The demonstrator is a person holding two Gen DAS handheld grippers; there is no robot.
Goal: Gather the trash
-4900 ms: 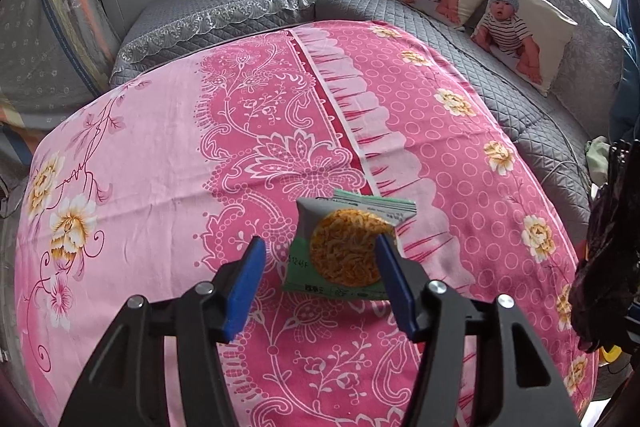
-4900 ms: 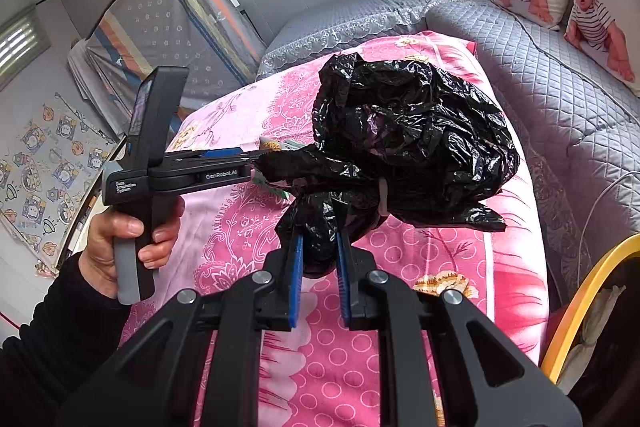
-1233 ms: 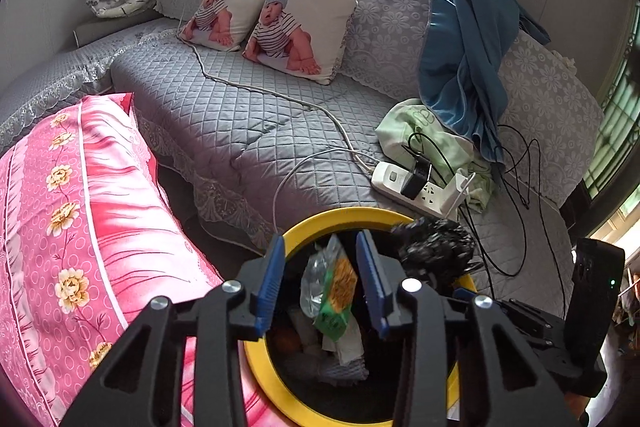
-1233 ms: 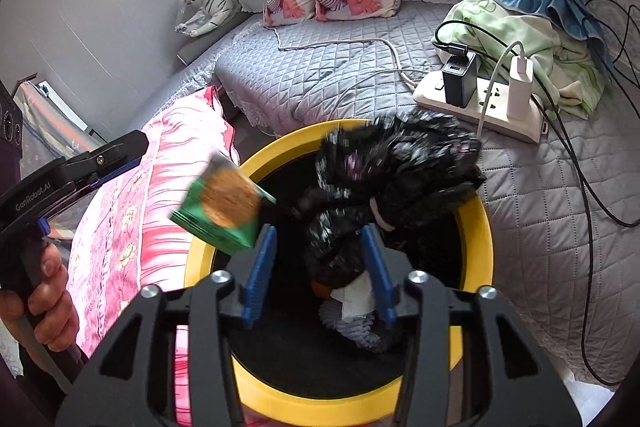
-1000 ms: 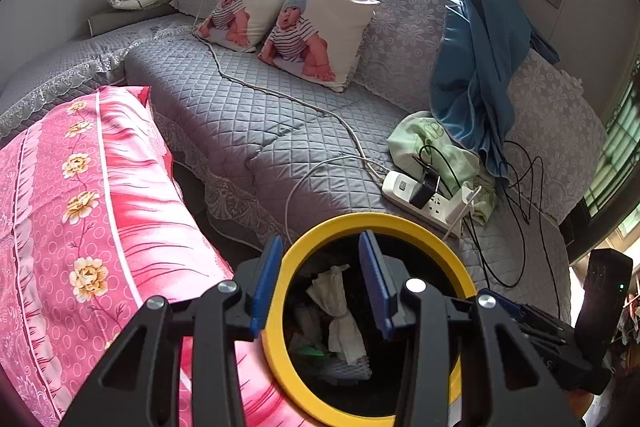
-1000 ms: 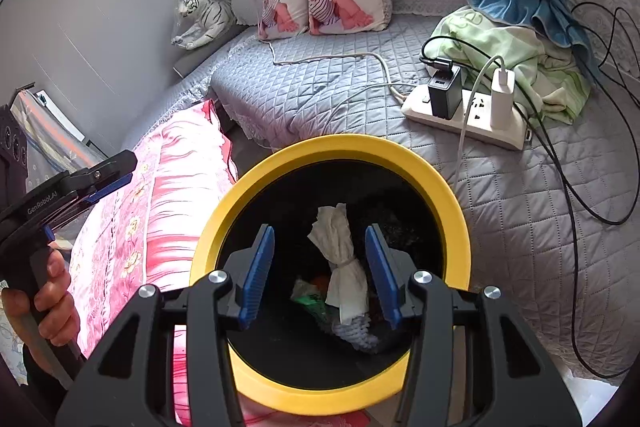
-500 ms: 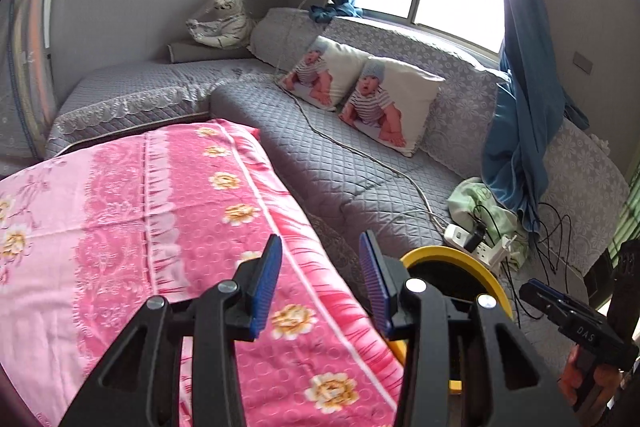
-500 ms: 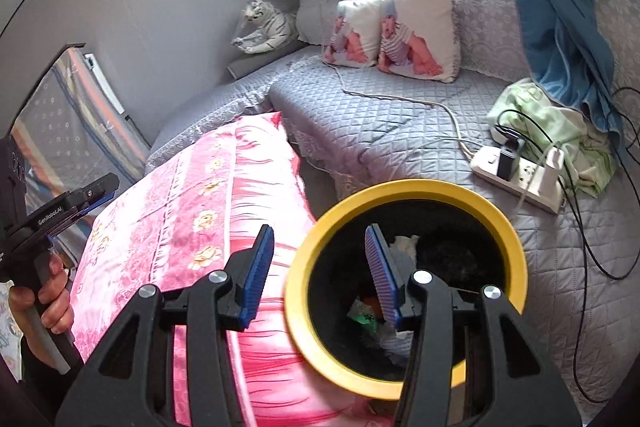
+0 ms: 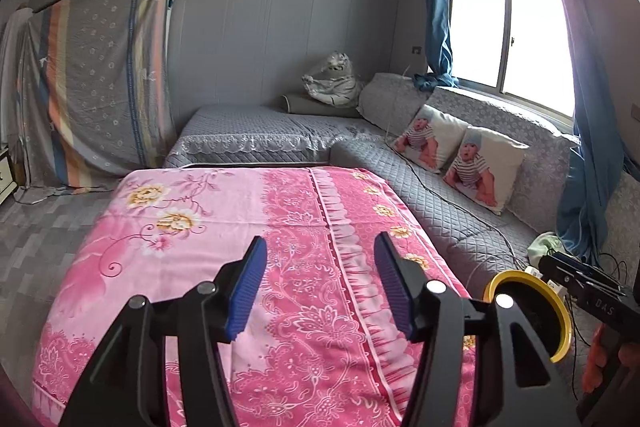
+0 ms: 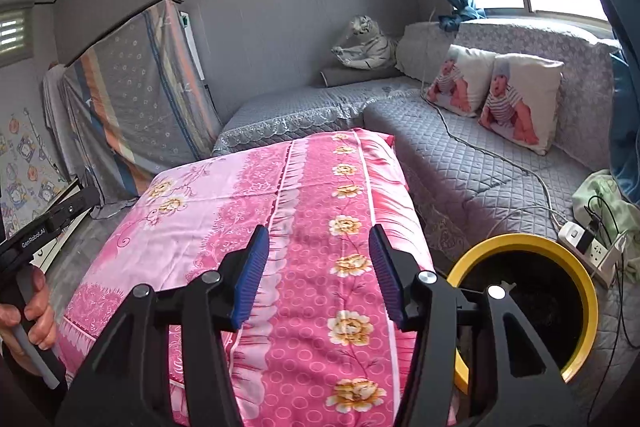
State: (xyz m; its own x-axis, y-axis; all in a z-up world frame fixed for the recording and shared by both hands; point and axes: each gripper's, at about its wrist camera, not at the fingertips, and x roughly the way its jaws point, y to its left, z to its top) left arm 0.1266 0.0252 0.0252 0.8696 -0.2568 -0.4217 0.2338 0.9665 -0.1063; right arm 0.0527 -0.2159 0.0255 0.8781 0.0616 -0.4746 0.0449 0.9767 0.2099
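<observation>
With both hand-held grippers, left and right, empty and opening over the bare pink table, I'd scan slowly for trash, bin right.

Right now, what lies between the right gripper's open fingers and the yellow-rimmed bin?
Nothing: in the right wrist view the right gripper, jaws opening and empty, overlaps the yellow-rimmed bin.

Black claws with ribbed blue pads.
</observation>
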